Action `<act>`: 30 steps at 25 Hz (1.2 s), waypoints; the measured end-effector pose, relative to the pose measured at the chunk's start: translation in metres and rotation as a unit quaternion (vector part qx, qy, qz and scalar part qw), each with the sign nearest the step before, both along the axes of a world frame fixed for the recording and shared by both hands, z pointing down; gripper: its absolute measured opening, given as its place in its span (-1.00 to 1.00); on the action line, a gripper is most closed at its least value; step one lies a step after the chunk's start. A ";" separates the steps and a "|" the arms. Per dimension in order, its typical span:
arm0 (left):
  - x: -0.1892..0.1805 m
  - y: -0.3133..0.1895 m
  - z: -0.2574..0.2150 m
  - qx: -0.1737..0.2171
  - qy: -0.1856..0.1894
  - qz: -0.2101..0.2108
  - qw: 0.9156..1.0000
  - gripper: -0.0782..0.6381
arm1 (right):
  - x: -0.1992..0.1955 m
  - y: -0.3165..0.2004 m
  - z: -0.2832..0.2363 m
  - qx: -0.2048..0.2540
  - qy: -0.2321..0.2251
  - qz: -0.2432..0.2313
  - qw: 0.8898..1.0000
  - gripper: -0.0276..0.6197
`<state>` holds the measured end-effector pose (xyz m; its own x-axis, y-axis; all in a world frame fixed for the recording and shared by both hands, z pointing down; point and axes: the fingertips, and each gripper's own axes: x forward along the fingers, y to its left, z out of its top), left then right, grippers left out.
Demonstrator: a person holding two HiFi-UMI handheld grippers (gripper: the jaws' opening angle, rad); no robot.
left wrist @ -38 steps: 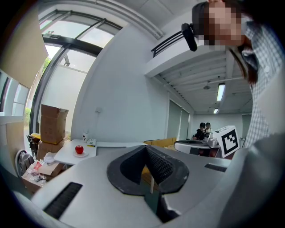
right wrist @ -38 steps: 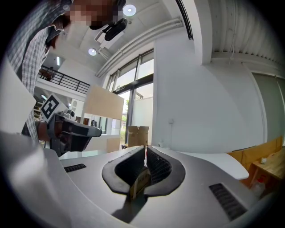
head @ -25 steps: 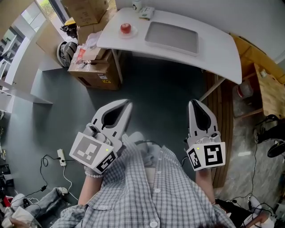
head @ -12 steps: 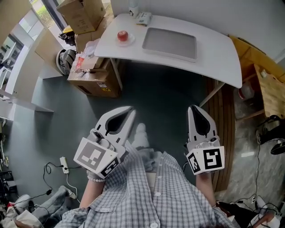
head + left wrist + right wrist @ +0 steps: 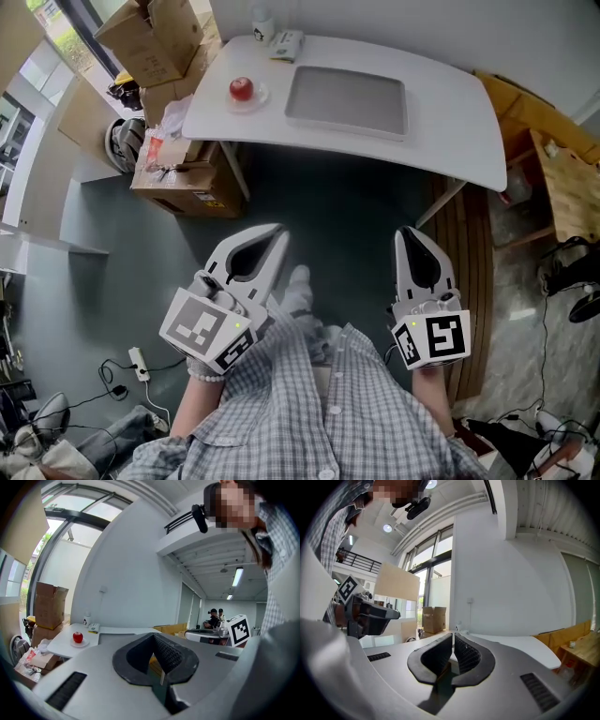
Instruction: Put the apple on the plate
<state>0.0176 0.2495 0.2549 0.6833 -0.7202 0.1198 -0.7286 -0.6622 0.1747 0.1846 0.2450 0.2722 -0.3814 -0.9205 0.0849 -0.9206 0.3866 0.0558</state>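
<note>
A red apple (image 5: 241, 88) rests on a small white plate (image 5: 255, 97) near the left end of the white table (image 5: 450, 112). The left gripper view shows the apple (image 5: 78, 637) and plate (image 5: 80, 644) small and far off. Both grippers hang over the dark floor, well short of the table. My left gripper (image 5: 275, 232) is shut with nothing between its jaws. My right gripper (image 5: 406, 234) is also shut and holds nothing. In their own views the jaw tips of the left gripper (image 5: 152, 635) and the right gripper (image 5: 453, 635) meet.
A grey tray (image 5: 346, 101) lies mid-table, with a cup (image 5: 262, 22) and a small box (image 5: 286, 43) at the back edge. Cardboard boxes (image 5: 181, 174) crowd the floor left of the table. Wooden furniture (image 5: 562, 178) stands at the right. Cables (image 5: 141, 361) trail on the floor.
The table with apple and plate has slid down and left in the head view as the camera moved. Both grippers stay shut in about the same pose.
</note>
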 end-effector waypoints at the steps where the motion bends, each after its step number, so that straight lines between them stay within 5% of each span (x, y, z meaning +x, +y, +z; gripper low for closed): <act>1: 0.003 -0.006 0.001 -0.001 -0.002 0.008 1.000 -0.76 | 0.002 -0.004 0.002 -0.003 -0.001 0.005 1.000 -0.83; 30: 0.008 -0.200 0.020 -0.021 -0.003 0.098 0.995 -0.76 | -0.028 -0.164 0.008 -0.013 0.046 0.053 0.997 -0.83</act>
<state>0.0258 0.0497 0.2754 0.8096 -0.5670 0.1518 -0.5869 -0.7841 0.2016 0.1571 0.0808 0.2805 -0.2721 -0.9521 0.1394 -0.9477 0.2902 0.1327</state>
